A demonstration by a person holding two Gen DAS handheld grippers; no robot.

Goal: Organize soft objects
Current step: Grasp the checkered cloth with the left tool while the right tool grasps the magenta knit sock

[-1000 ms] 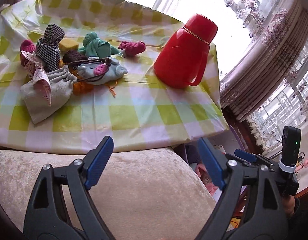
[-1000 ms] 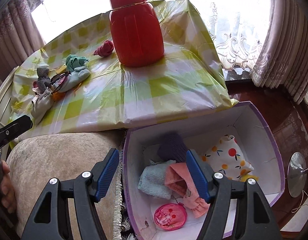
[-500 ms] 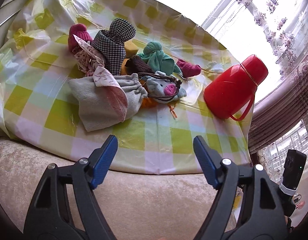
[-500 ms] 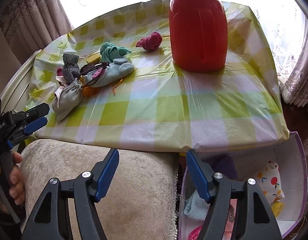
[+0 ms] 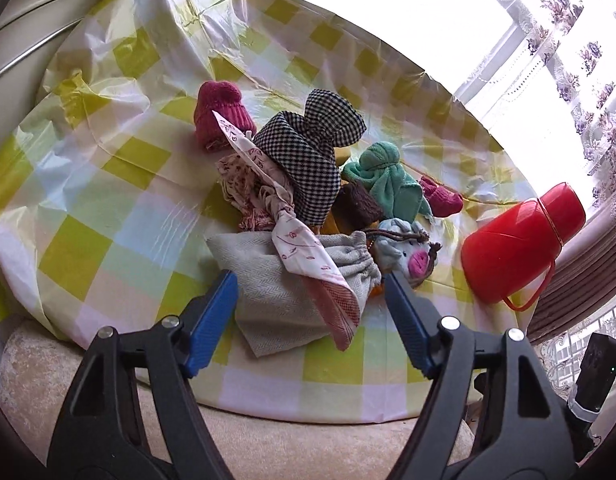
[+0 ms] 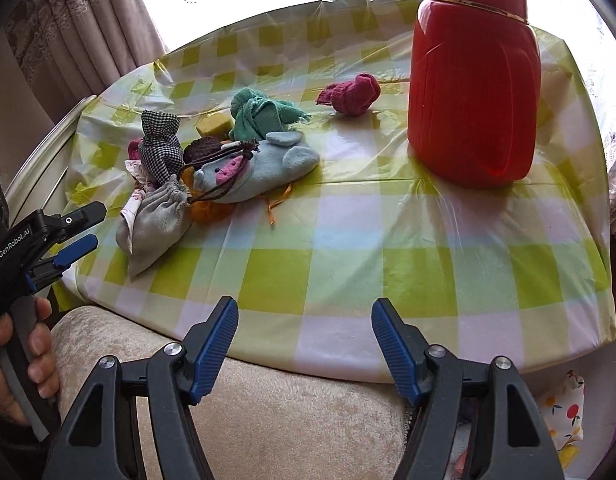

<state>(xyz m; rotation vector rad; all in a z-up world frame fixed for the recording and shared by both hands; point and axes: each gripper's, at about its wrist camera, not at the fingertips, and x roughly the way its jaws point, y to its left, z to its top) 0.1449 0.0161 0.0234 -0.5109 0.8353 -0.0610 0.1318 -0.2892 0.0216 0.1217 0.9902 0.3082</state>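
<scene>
A heap of soft things lies on the checked tablecloth (image 5: 87, 216): a grey drawstring pouch (image 5: 279, 300), a floral cloth (image 5: 303, 248), a checked black-and-white pouch (image 5: 308, 160), a maroon knit hat (image 5: 219, 116), a green cloth (image 5: 384, 176), a blue plush mouse (image 5: 404, 252) and a maroon sock (image 5: 442, 198). My left gripper (image 5: 310, 292) is open, its fingers either side of the grey pouch, just short of it. My right gripper (image 6: 303, 320) is open and empty over the table's near edge. The heap shows in the right wrist view too, with the grey pouch (image 6: 155, 224) and mouse (image 6: 263, 172).
A tall red jug (image 6: 472, 80) stands at the table's right, also in the left wrist view (image 5: 516, 240). A beige cushion (image 6: 267, 412) lies in front of the table. A fruit-print cloth (image 6: 564, 420) shows low at the right edge. Curtains and bright windows are behind.
Both grippers swung left and toward the table. The left gripper closed in on the heap until the grey pouch sits between its fingers. The box of sorted things has left the right wrist view.
</scene>
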